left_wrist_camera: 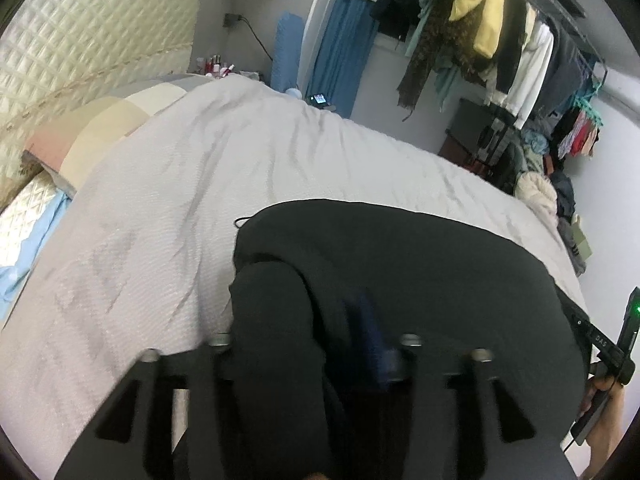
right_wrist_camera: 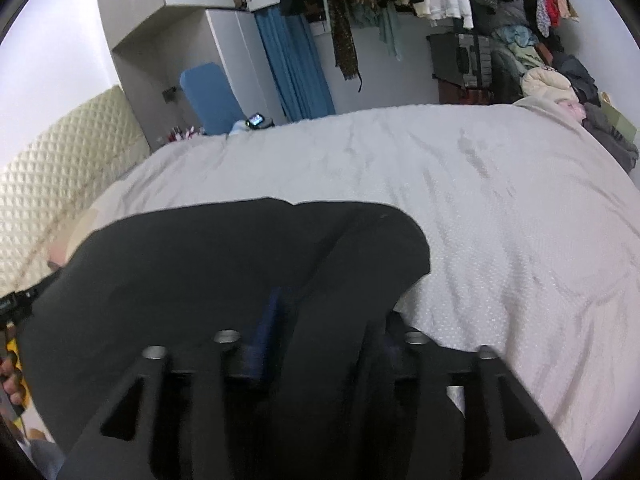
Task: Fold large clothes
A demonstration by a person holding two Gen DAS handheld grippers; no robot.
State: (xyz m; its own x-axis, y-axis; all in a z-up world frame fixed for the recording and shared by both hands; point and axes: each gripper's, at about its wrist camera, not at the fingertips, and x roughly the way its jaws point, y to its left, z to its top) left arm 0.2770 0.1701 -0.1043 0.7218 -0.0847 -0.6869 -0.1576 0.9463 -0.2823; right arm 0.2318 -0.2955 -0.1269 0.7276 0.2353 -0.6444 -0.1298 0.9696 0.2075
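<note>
A large black garment (left_wrist_camera: 420, 272) lies spread on the near part of a bed covered with a pale grey quilt (left_wrist_camera: 224, 168). My left gripper (left_wrist_camera: 320, 344) is shut on the garment's left edge, whose fabric bunches up between the fingers and hides them. The garment (right_wrist_camera: 208, 264) also fills the lower left of the right wrist view. My right gripper (right_wrist_camera: 320, 340) is shut on its right edge, with a fold of cloth draped over the fingers. The other gripper's handle and a hand show at the right edge of the left wrist view (left_wrist_camera: 616, 344).
A quilted cream headboard (left_wrist_camera: 80, 48) stands at the left. A rack of hanging clothes (left_wrist_camera: 500, 32) and a pile of clothes (left_wrist_camera: 540, 192) are beyond the bed's far right. A blue curtain (right_wrist_camera: 296, 68), a blue cushion (right_wrist_camera: 208, 96) and a small lit screen (right_wrist_camera: 256, 121) are behind the bed.
</note>
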